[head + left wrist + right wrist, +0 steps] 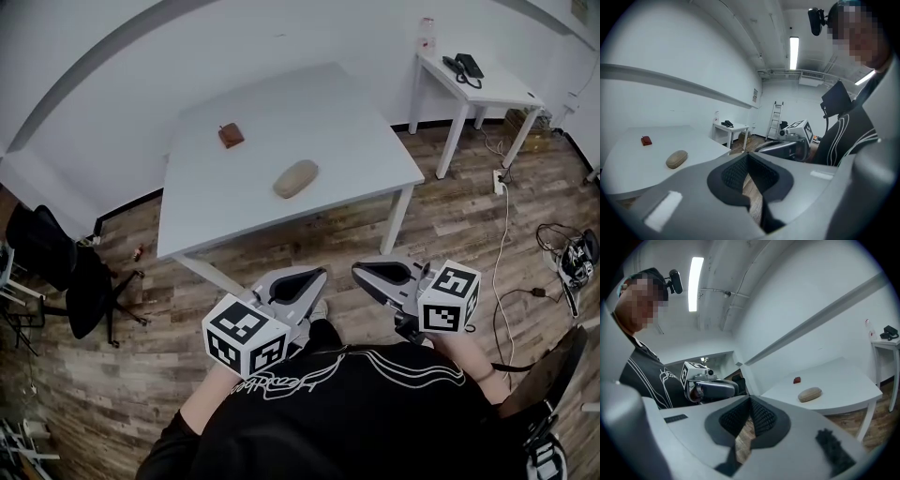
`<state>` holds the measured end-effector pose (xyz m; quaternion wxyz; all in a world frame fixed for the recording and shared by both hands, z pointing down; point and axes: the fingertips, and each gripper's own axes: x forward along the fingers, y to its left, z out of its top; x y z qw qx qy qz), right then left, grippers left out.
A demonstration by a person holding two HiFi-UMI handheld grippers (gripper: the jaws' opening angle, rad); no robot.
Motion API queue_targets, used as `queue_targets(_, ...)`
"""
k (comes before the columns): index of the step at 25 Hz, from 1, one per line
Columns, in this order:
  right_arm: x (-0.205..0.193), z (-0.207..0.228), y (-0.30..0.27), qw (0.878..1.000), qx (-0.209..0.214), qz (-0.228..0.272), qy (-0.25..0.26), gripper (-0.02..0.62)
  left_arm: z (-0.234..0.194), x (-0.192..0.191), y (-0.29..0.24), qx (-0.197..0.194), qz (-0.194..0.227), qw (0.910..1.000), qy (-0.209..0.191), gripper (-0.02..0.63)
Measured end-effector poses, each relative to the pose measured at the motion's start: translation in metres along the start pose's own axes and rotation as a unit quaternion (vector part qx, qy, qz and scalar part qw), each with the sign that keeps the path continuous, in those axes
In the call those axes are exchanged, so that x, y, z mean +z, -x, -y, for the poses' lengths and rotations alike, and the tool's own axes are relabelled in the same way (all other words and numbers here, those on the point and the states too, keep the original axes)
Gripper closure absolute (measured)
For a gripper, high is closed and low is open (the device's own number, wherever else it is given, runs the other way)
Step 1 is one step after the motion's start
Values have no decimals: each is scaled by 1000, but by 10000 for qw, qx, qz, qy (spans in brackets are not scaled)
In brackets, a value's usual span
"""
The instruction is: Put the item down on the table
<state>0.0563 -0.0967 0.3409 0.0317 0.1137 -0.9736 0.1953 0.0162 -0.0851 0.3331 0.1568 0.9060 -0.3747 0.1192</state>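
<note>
On the table (244, 202), near its middle, a tan oblong case (296, 178) lies flat, its long axis slanting from the near edge toward the far right corner. A small red-brown item (231, 135) sits beyond it. The left gripper (309, 279) and right gripper (370, 275) hang short of the table's near edge, jaws together and empty. The left looks slightly nearer the case.
</note>
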Motion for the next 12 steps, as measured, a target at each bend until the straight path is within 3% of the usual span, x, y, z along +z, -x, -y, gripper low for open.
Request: queue_targets(12,14,17,-16,9999,-102,-16,-92,591,-28,8,-10,-161,-58,9996,245,603)
